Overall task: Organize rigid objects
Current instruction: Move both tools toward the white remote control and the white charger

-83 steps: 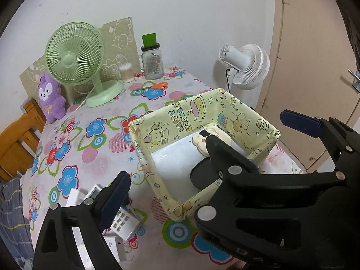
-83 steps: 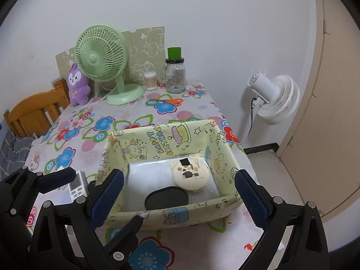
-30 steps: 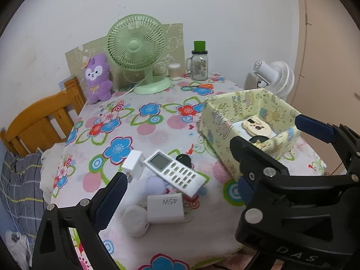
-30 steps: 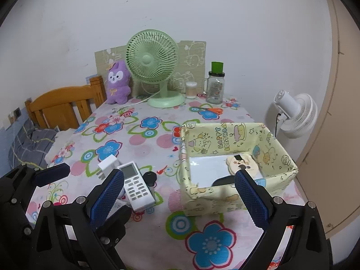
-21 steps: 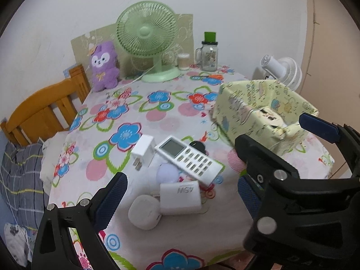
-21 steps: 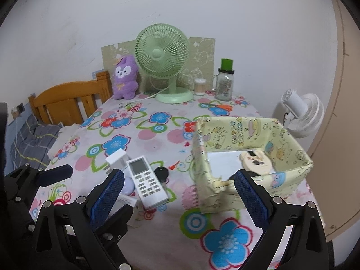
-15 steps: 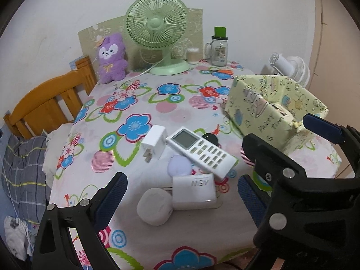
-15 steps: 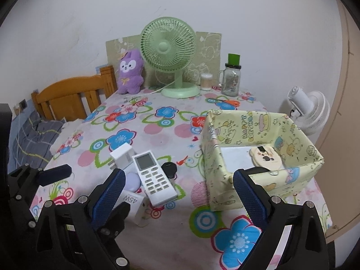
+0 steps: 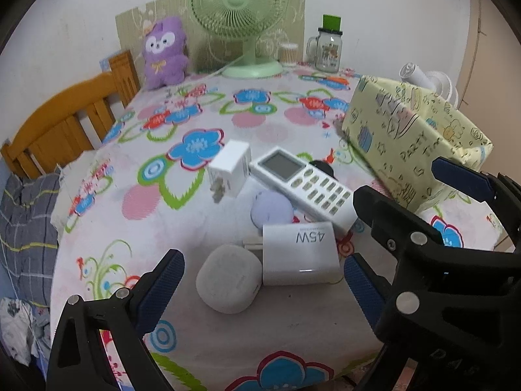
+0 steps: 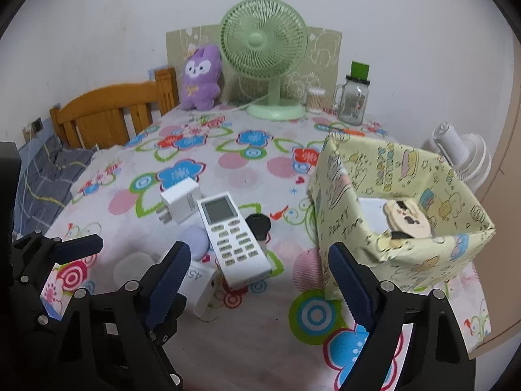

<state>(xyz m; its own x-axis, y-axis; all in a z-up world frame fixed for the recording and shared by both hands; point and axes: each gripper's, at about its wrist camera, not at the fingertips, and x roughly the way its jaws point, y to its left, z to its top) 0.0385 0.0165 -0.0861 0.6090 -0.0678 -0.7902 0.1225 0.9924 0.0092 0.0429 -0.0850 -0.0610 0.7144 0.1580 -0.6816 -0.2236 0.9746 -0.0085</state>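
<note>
Two tools: we see both grippers held over the near edge of a flowered table point(image 9: 228, 332), each empty.
Left gripper point(image 9: 260, 273): fingers spread wide; below the gap we see a round grey puck point(image 9: 229, 282) touching a white charger marked 45W point(image 9: 299, 254); no pad touches either.
Right gripper point(image 10: 259, 268): jaws closing but wide apart; the lower end of the white remote point(image 10: 232, 236) lies in the gap, untouched.
Pile: we note the remote lying tilted across a lilac disc point(image 9: 272, 210), a white plug adapter point(image 9: 231, 167) just beside its screen end, a black round thing point(image 10: 259, 223) on its other side.
Box: a yellow cartoon-print box point(image 10: 420, 251) stands right of the pile; inside we see a round bear-face item point(image 10: 407, 218).
Back edge: green fan point(image 10: 263, 42), purple plush point(image 10: 200, 76), glass jar with green lid point(image 10: 355, 96).
</note>
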